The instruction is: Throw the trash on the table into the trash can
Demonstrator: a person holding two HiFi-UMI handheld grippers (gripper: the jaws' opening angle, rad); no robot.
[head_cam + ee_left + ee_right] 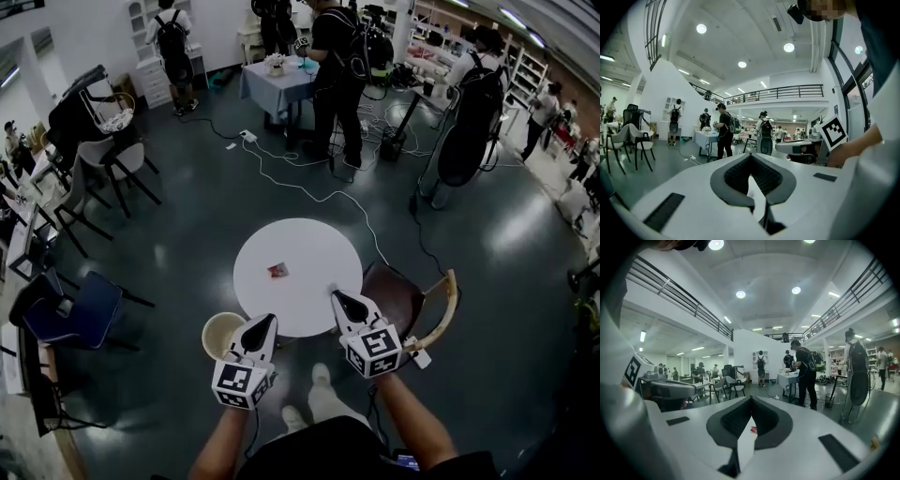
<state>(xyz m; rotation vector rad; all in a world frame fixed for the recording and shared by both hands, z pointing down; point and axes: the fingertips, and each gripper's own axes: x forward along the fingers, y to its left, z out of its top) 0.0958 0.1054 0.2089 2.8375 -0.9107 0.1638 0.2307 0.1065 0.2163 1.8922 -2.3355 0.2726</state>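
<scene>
Floor [187,234]: dark, glossy, crossed by cables [330,195].
Chairs [112,159]: left side.
Ceiling [740,42]: white, round lights [701,28].
Balcony [787,91]: railed.

1. Head view: dim overall. The dark floor [169,244] carries pale, smeared patches of reflected overhead light, strongest at the right.
2. The white table [309,248] is the brightest area, nearly washed out. The shadow under it is soft and diffuse.
3. Head view: strong fisheye bend, with the corners falling to black.
4. Left gripper view: round ceiling lamps [701,28] blow out to white. The near foreground is soft, the far room sharper.
5. Right gripper view: same ceiling lamps [740,294], black circular rim, edges curved.
</scene>
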